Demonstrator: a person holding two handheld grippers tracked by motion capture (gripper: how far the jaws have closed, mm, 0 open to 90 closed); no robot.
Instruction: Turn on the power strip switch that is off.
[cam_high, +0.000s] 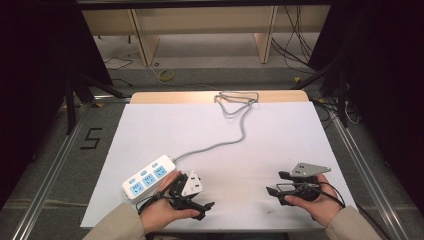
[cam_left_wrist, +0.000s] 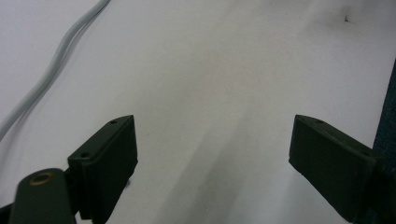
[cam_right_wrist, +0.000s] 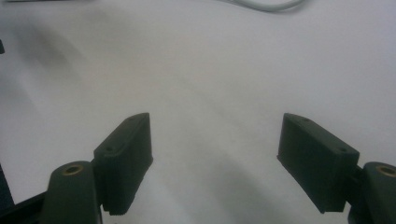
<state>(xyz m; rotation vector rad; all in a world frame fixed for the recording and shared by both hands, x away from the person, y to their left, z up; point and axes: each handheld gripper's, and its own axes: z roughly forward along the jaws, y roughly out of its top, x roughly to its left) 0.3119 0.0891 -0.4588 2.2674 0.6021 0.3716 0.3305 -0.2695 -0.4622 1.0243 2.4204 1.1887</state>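
A white power strip (cam_high: 148, 176) with blue sockets lies at the table's front left. Its grey cable (cam_high: 220, 145) runs toward the back and ends in a loose coil (cam_high: 236, 101) at the far edge. My left gripper (cam_high: 201, 196) sits just right of the strip, low over the white tabletop (cam_high: 280, 135), and is open with nothing between its jaws. In the left gripper view the left gripper (cam_left_wrist: 212, 154) faces bare table, with the cable (cam_left_wrist: 56, 60) at upper left. My right gripper (cam_high: 276, 182) at front right points left and is open. The right gripper (cam_right_wrist: 215, 154) is likewise empty.
A small dark speck (cam_high: 270, 212) marks the table near the front edge. Metal rails (cam_high: 65, 150) flank the table on both sides. Beyond it are wooden shelf legs (cam_high: 142, 40) and floor cables (cam_high: 295, 45). A "5" mark (cam_high: 91, 138) is on the floor at left.
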